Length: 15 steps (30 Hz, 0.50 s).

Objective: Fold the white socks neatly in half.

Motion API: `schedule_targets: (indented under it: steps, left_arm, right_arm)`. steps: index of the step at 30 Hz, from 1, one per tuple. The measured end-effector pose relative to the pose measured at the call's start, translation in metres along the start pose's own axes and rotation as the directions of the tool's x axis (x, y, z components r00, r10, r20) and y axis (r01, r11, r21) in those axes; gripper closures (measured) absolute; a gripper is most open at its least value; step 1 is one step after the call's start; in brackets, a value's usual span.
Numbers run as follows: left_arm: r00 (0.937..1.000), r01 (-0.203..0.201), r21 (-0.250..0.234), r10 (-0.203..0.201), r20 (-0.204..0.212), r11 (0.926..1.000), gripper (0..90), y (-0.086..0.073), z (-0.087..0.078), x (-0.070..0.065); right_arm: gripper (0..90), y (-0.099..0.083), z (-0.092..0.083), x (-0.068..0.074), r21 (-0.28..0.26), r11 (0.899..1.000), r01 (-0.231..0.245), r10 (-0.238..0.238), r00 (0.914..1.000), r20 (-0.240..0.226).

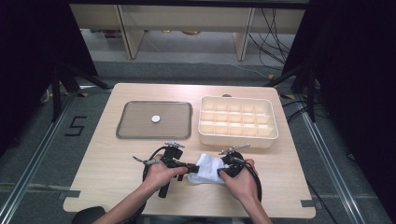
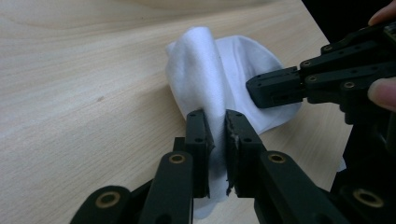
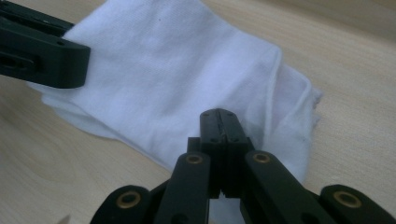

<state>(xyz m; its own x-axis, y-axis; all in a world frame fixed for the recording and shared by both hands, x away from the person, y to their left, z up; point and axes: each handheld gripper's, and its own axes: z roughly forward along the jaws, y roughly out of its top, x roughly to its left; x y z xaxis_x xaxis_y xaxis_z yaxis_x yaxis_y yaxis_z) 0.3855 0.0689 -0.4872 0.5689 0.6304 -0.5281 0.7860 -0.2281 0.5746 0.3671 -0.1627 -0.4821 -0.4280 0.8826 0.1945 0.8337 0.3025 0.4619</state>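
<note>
At the near edge of the wooden table (image 1: pixel 116 154), a little left of its middle, the person's left hand (image 1: pixel 161 173) comes in from the bottom and turns inward to the right, carrying the left gripper (image 1: pixel 190 167) almost level above the surface. In the left gripper view its two black jaws stand close together and pinch a raised fold of the white cloth (image 2: pixel 210 88) between the pads, so this gripper is clamped on the cloth. The cloth lies partly folded on the table near the near edge, between both hands and just in front of the cream compartment box (image 1: pixel 237 122). To the right, the right hand (image 1: pixel 239 179) comes in from the bottom and turns inward to the left, with the right gripper (image 1: pixel 223 171) at the right side of the cloth. In the right gripper view its jaws are pressed fully together, and their tips lie over the white fabric; whether a thin layer is caught between them I cannot tell. Farther back, toward the far left part of the table, lies a flat grey tray (image 1: pixel 140 130) with a small white disc (image 1: pixel 155 119) on it.
</note>
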Motion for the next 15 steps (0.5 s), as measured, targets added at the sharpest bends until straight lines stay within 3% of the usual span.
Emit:
schedule_targets:
  steps: [9,11,12,15]
  left_arm:
    - [0.9993,0.001,-0.018,0.000,0.037,0.9998,80.5,0.0055,-0.0012,-0.0054]
    - [0.9976,0.008,-0.031,-0.005,0.068,0.9995,80.6,0.0060,-0.0004,-0.0057]
    - [0.9990,0.004,-0.021,-0.003,0.044,0.9998,80.6,0.0066,-0.0018,-0.0076]
    - [0.9979,0.005,-0.033,-0.003,0.065,0.9994,80.7,0.0075,-0.0015,-0.0080]
  right_arm:
    - [90.0,0.0003,0.0022,0.0030,0.008,1.000,-0.012,0.012,0.9999,0.001]
    - [90.0,0.0002,0.0024,0.0031,0.009,1.000,-0.012,0.012,0.9999,0.000]
    - [90.0,0.0003,0.0021,0.0039,0.003,1.000,-0.016,0.016,0.9997,-0.019]
    - [90.0,0.0001,0.0038,0.0034,-0.008,1.000,0.004,-0.004,0.9999,-0.011]
